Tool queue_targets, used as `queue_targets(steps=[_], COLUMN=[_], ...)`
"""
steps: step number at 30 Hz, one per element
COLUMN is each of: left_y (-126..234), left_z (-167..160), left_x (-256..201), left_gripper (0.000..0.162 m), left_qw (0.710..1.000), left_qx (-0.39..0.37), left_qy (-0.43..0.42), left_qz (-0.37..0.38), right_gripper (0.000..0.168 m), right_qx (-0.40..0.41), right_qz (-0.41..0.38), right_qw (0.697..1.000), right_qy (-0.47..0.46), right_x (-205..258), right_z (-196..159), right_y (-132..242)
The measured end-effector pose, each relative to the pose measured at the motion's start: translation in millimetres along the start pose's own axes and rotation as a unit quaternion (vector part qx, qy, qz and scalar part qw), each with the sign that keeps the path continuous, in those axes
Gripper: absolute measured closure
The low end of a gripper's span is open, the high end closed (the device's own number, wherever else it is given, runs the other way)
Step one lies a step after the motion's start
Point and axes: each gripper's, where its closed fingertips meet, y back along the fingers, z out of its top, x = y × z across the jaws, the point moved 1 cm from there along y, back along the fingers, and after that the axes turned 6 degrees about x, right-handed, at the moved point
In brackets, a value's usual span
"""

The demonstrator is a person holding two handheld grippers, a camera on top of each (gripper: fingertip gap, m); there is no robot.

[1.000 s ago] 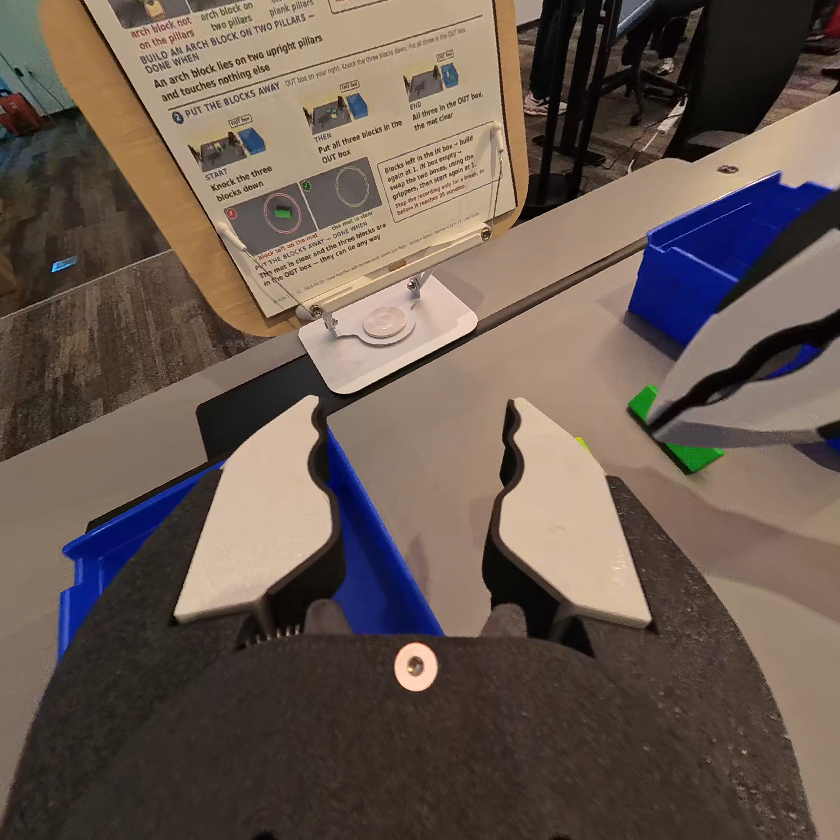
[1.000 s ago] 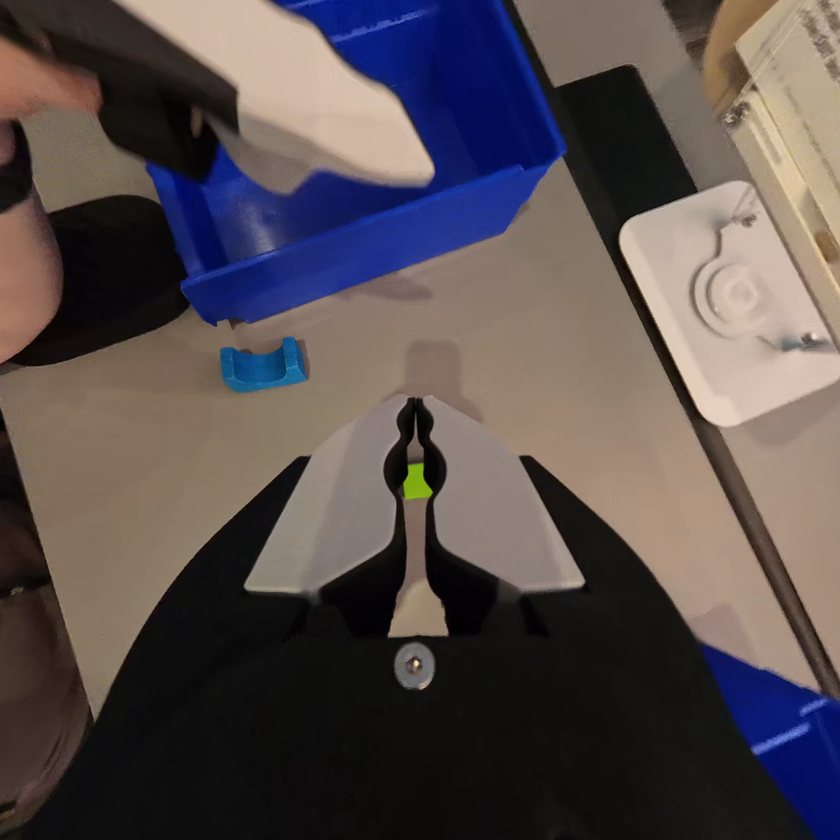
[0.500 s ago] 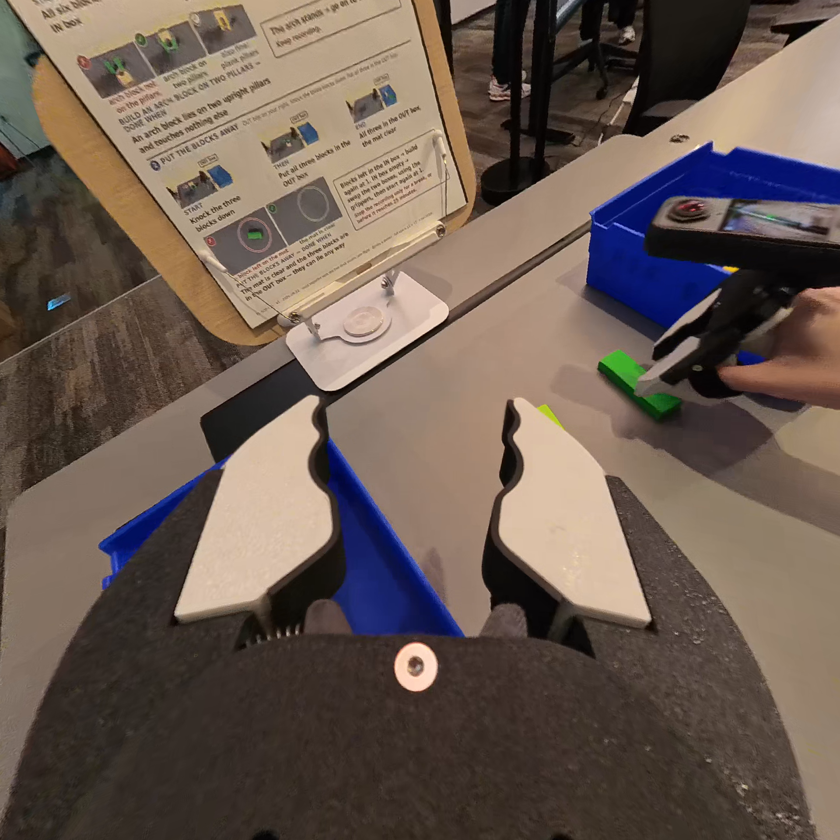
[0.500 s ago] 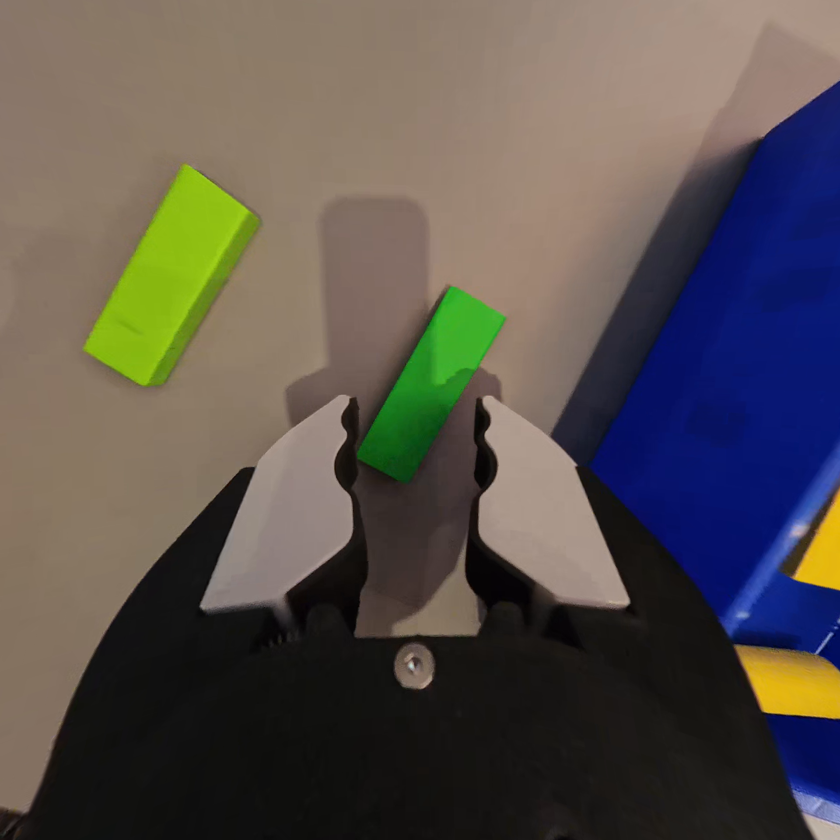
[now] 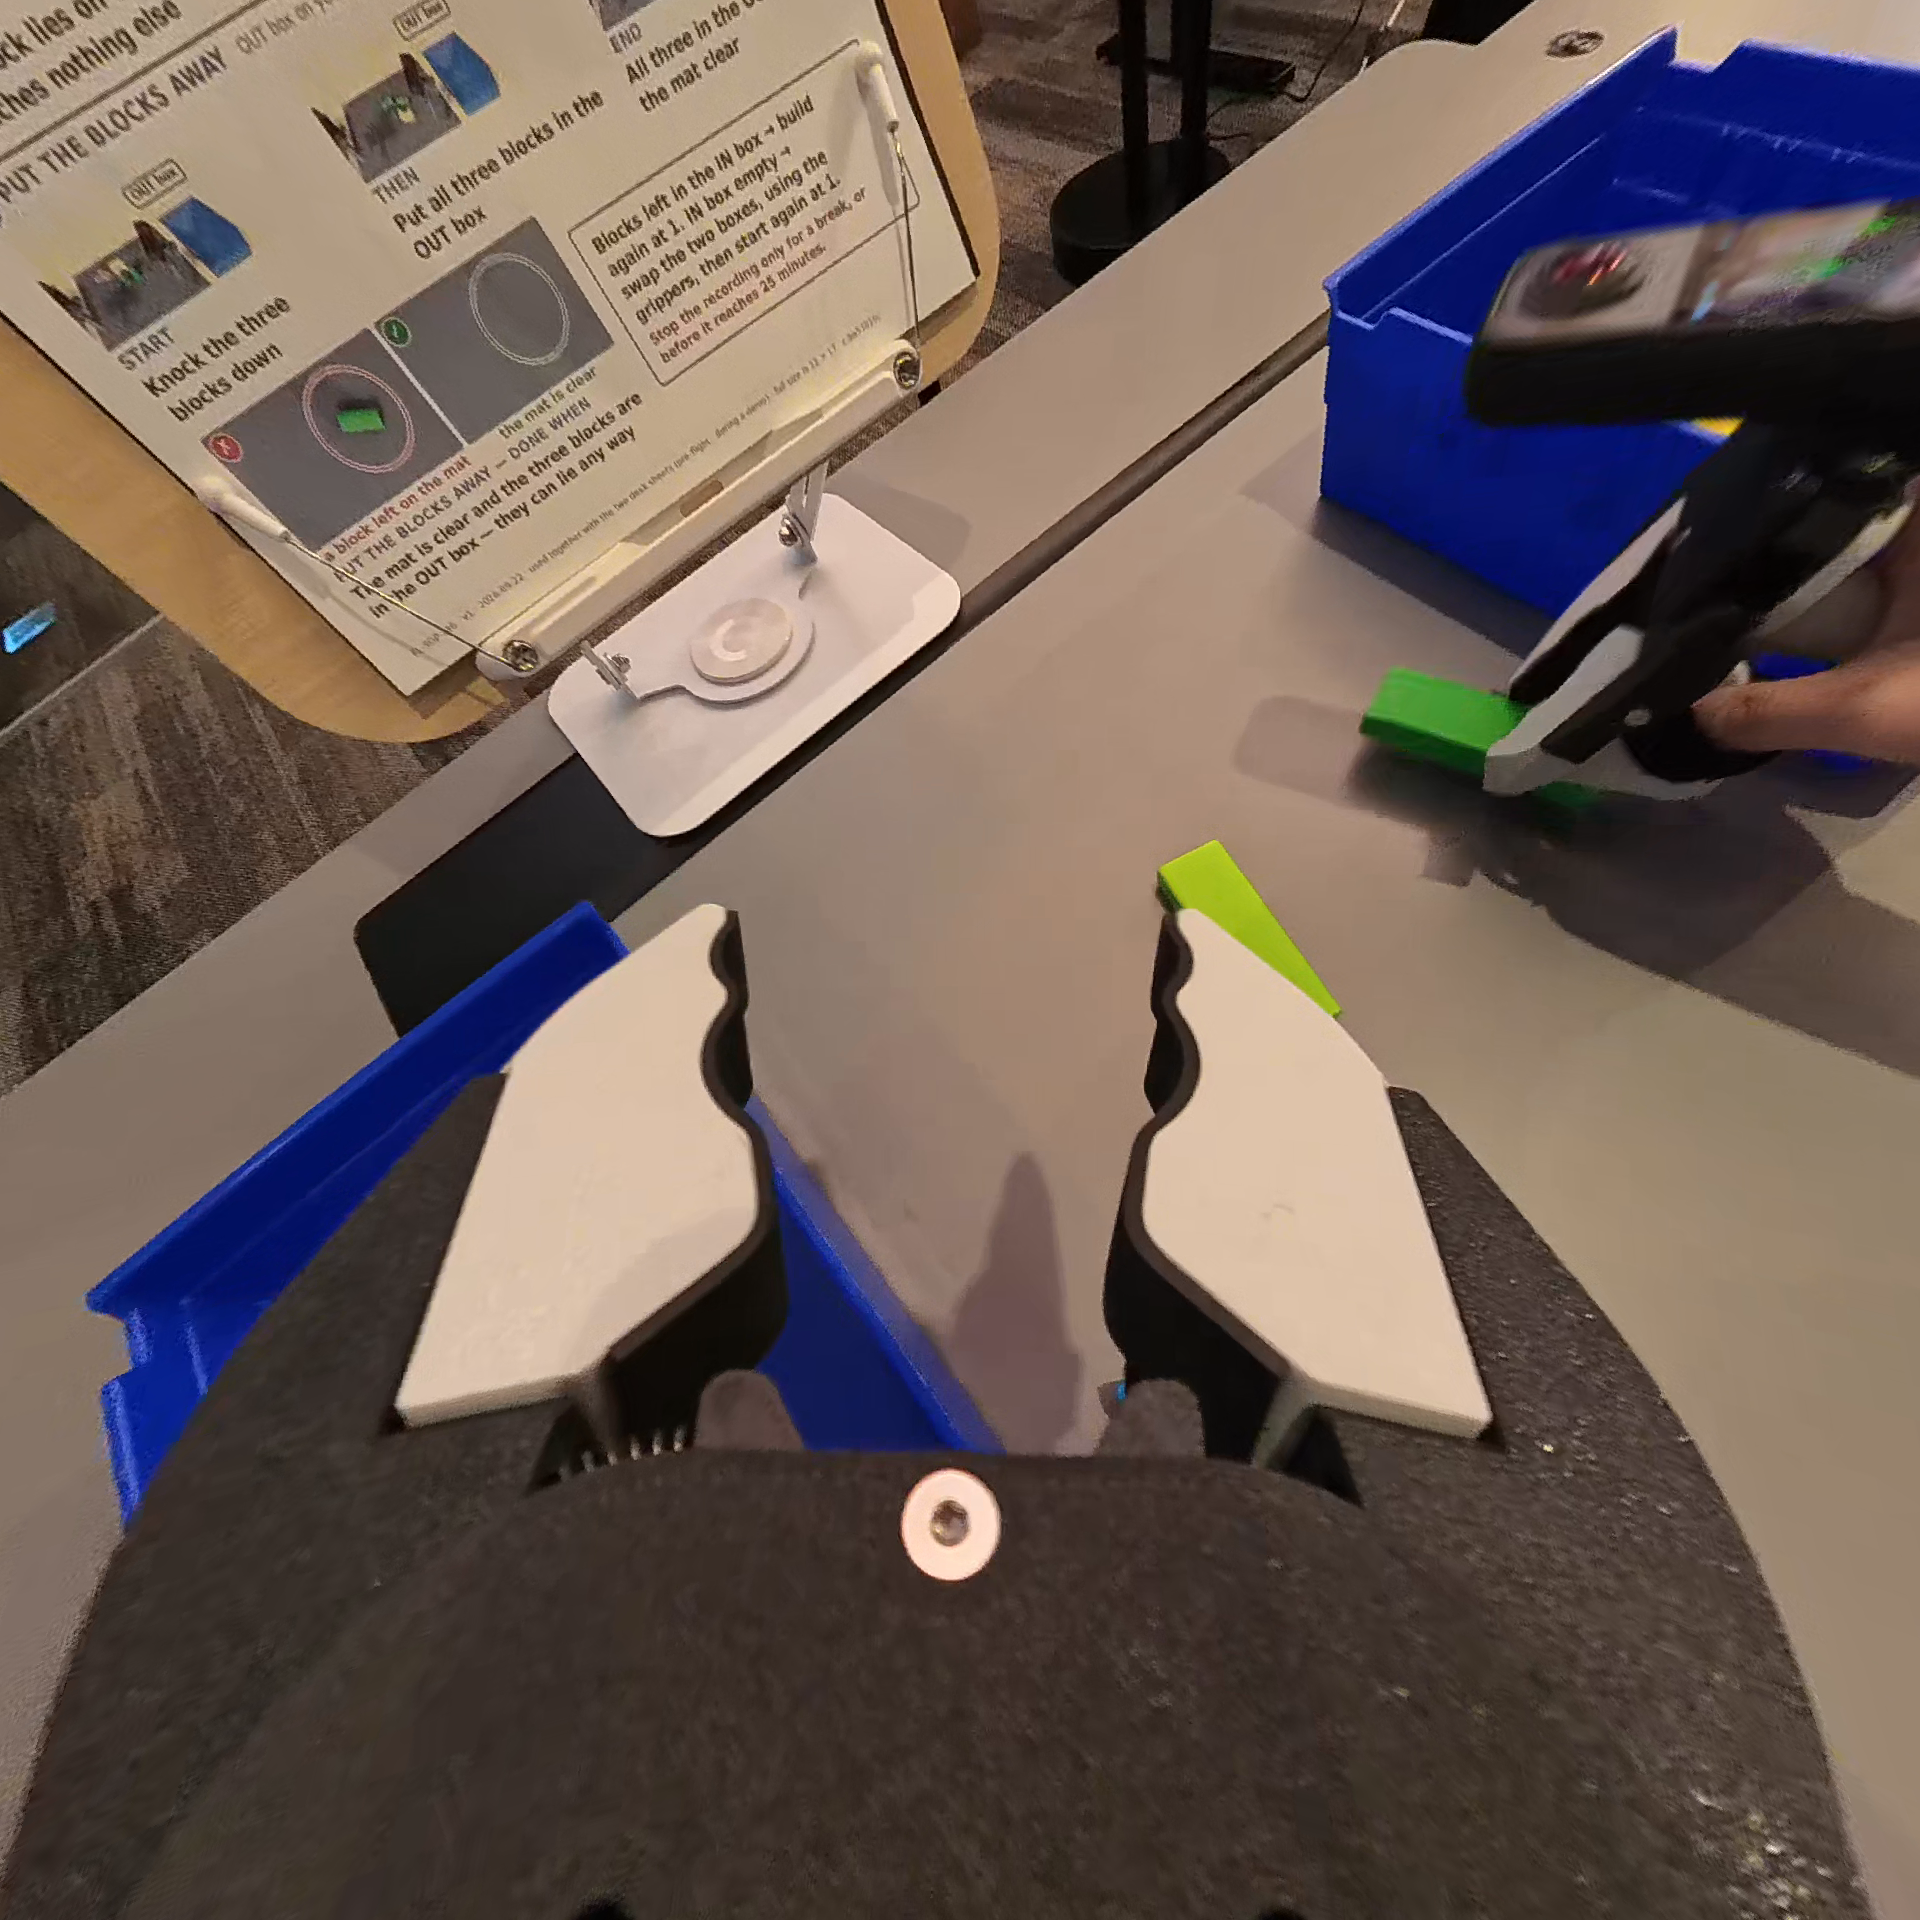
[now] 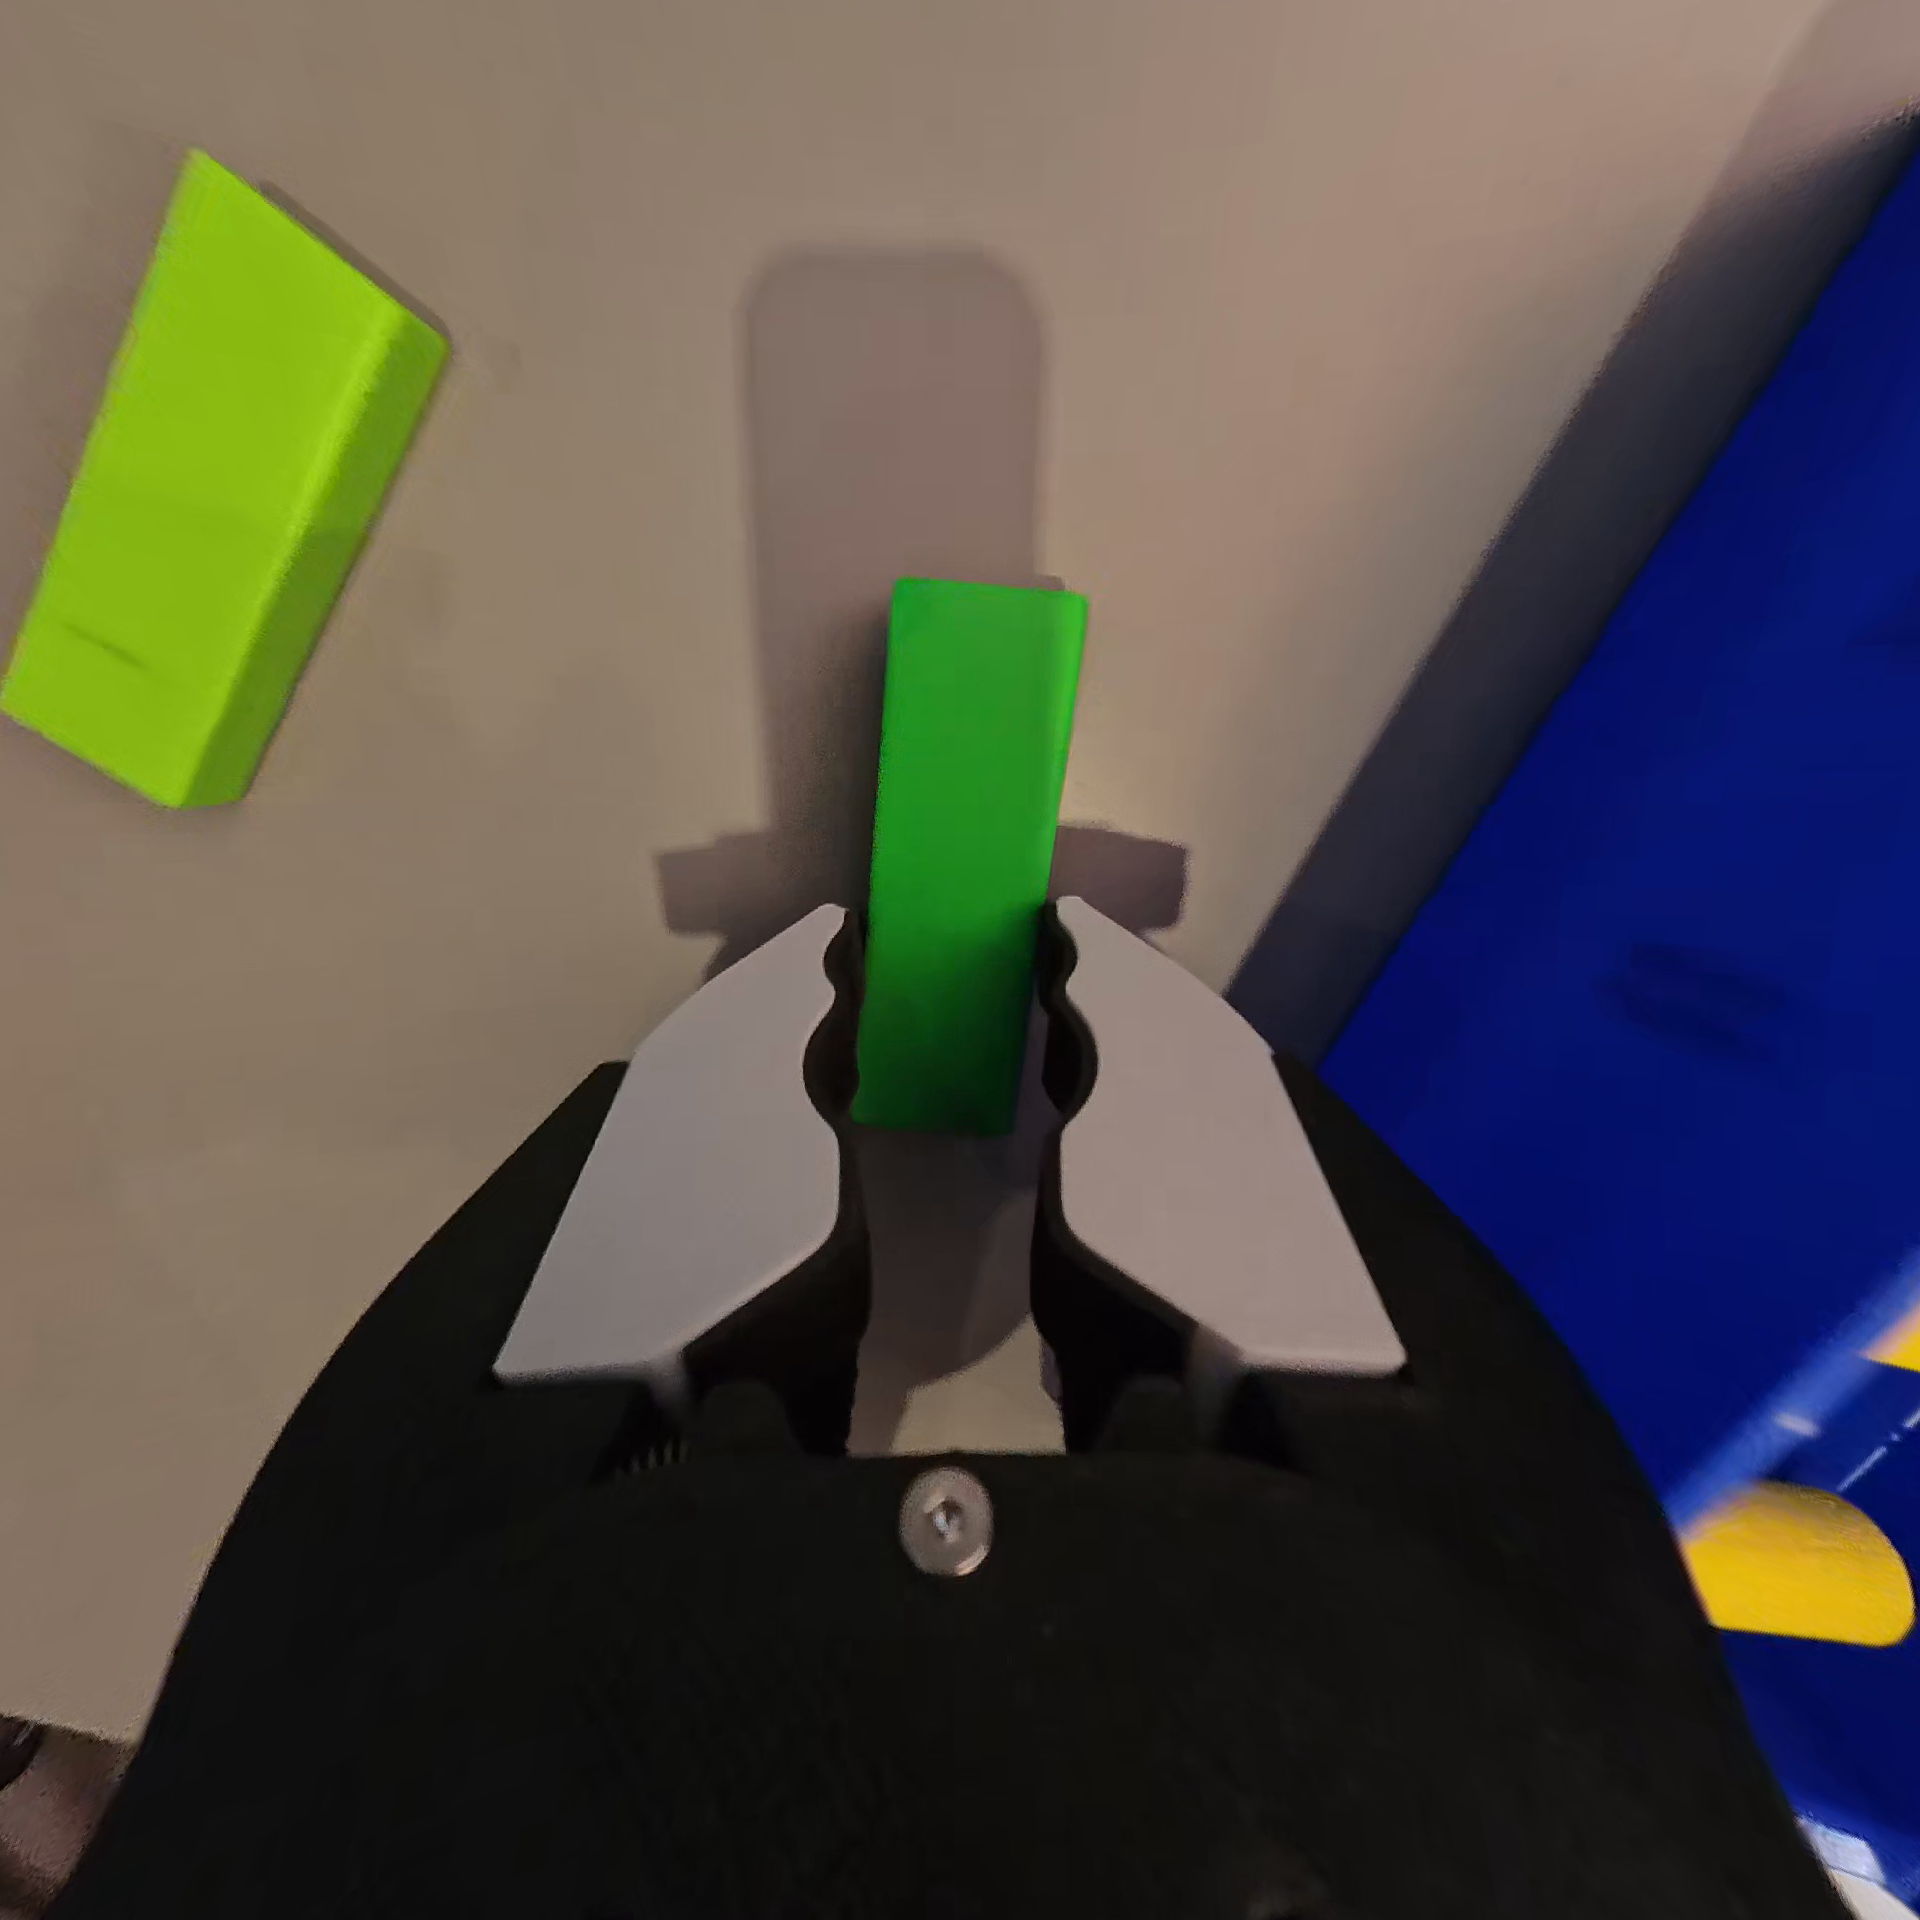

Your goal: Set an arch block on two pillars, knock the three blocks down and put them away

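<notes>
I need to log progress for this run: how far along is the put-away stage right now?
Done: the blocks are down; the dark green block and lime block lie flat on the grey table.
In hand: the right tongs have closed on the dark green block, beside the blue bin.
Left: binning it and the lime block. The left tongs are open and empty. The arch block isn't visible now.

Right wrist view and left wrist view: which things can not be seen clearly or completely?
- Yellow block, right wrist view: cut by the edge, blurred.
- Lime green block, left wrist view: partly behind the left gripper finger.
- Right gripper, left wrist view: motion-blurred.
- Dark green block: near end between the fingers, lifted or not unclear.
</notes>
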Motion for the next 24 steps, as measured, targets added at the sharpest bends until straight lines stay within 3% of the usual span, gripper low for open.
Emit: queue_targets(steps=[5, 7, 9, 13, 19, 24], left_y=[-22, -39, -62, -112, -157, -170], left_z=[-4, -3, -5, -29, -66, -85], left_x=[-29, -50, -73, -100, -125, -126], left_gripper=[0.087, 0.087, 0.085, 0.079, 0.074, 0.077], left_qw=[0.998, 0.993, 0.987, 0.985, 0.974, 0.969], left_qx=[0.020, 0.026, 0.038, 0.097, 0.180, 0.230], left_qy=[0.018, 0.037, 0.058, 0.046, 0.045, -0.008], left_qz=[-0.065, -0.106, -0.142, -0.136, -0.133, -0.086], right_gripper=[0.135, 0.135, 0.135, 0.135, 0.135, 0.131], right_qx=[-0.138, -0.173, -0.167, -0.104, -0.043, -0.070], right_qz=[0.027, -0.016, -0.041, -0.032, 0.012, -0.008], right_qw=[0.989, 0.984, 0.985, 0.993, 0.997, 0.995], right_qy=[0.032, 0.029, 0.020, -0.051, -0.071, -0.068], right_x=[0, -24, -57, -118, -130, -139], right_z=[13, 8, -3, -34, -64, -63], right_y=[93, 132, 148, 115, 33, 29])
